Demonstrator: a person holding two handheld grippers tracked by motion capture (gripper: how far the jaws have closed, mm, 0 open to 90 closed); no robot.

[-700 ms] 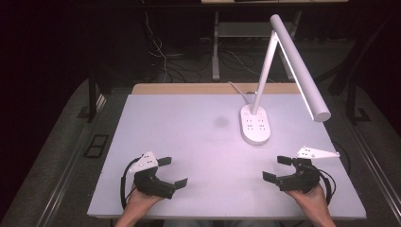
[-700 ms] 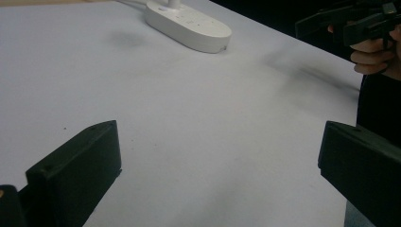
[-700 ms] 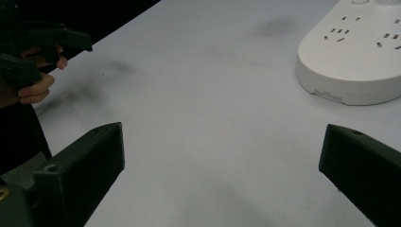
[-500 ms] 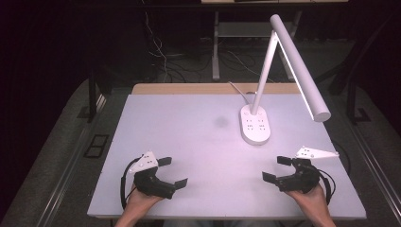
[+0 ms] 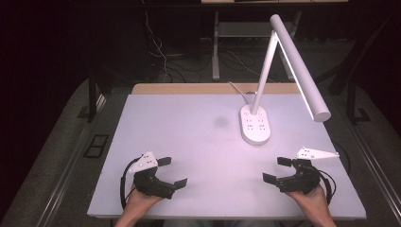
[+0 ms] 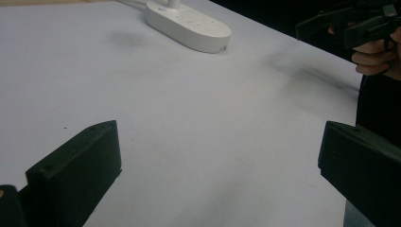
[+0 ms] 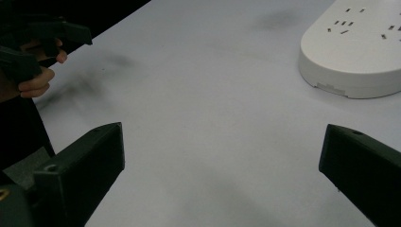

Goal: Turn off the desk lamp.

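The lamp is the one thing on the tabletop, standing in the far right part of it. Its oval base lies with its long axis running away from the person, a thin stem rises from the far end of the base, and the long light bar slopes forward and down to the right, its end hanging over the right edge region. The right tool sits near the front right corner, jaws spread wide with nothing between them, and the base lies ahead of it and slightly to its left; in the right gripper view the base shows beyond the jaws toward the upper right, near but apart. The left tool rests near the front edge at the left, also wide open and empty, and is well apart from the lamp; in the left gripper view the base sits far off across bare tabletop. The right hand is clearly the nearer one, so a reach for the lamp would likely fall to it, going forward and a little inward to the base, or up to the bar overhead.
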